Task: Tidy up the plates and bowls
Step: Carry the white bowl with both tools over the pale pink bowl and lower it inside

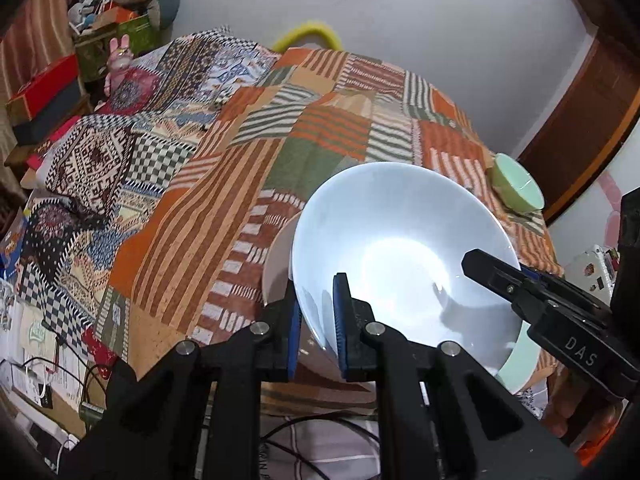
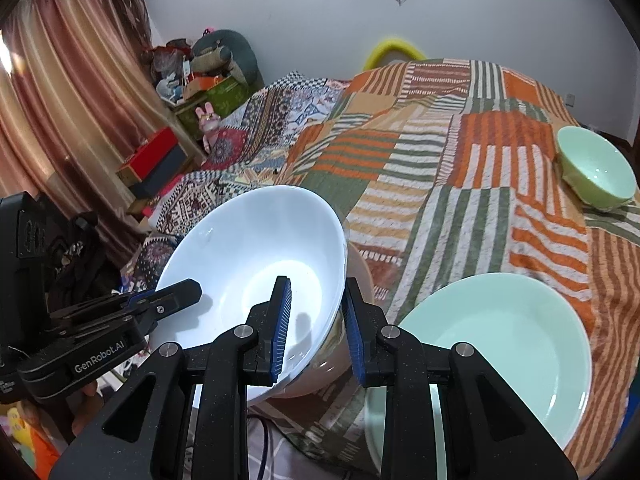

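Observation:
A large white bowl (image 1: 404, 252) is held tilted above the patchwork bed cover. My left gripper (image 1: 318, 322) straddles its left rim, one blue pad inside, one outside. My right gripper (image 2: 316, 320) straddles the opposite rim of the same bowl (image 2: 248, 264) and shows in the left wrist view (image 1: 520, 284). A pinkish plate (image 1: 278, 258) lies under the bowl. A pale green plate (image 2: 496, 340) lies on the cover to the right. A small green bowl (image 2: 596, 168) sits near the bed's far right edge, also in the left wrist view (image 1: 518, 188).
The bed cover (image 2: 440, 152) spreads ahead. Boxes and toys (image 2: 192, 80) pile at the back left by the curtain (image 2: 60, 100). Cables (image 1: 48, 376) lie on the floor at the left. A wooden door (image 1: 592, 120) stands at the right.

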Demonstrator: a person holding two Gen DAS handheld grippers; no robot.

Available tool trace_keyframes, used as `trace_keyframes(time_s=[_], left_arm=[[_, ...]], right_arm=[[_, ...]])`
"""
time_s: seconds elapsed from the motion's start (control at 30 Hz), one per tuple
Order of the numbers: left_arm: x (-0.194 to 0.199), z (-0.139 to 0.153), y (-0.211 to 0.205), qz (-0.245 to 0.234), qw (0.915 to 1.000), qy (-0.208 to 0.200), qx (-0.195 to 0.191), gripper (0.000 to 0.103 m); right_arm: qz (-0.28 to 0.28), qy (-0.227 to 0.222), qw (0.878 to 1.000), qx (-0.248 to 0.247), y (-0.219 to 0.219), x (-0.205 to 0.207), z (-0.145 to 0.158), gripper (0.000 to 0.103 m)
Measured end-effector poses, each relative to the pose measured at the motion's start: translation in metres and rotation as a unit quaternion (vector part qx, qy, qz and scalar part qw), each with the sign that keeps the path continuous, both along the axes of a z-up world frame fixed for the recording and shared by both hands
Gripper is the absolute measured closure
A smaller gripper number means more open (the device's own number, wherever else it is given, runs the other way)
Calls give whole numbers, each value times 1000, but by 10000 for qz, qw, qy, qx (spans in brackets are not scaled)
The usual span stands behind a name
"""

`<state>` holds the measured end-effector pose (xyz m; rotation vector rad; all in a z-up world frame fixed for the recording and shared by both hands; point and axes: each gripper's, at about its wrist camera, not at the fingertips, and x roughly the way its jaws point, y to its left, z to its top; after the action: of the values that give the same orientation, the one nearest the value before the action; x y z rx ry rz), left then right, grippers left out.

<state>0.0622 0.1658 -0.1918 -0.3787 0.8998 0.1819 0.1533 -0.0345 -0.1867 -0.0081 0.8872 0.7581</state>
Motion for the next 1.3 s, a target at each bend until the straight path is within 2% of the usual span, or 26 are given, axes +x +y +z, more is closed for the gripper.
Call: trace_keyframes(time_s=[0.37,0.57,0.77,1.13,1.3], left_arm=[[6,-28,6,20,9995,327,46,90],[11,-38,7,4,9989,465,-71,90],[15,-44,6,1,9983,580,-33,90],[28,-48,8,55,9979,644,27,90],[30,-53,16,85,9979,618,-147,90]], right_arm=[[48,306,9994,-181,9,4,-22,79],[27,429,9989,-187,8,9,-29,79],[33,545,9982,-247,9,11,-38,79],[85,590,9978,-275,10,17,-42,79],[166,735,9970,-172,6,24,-42,79]])
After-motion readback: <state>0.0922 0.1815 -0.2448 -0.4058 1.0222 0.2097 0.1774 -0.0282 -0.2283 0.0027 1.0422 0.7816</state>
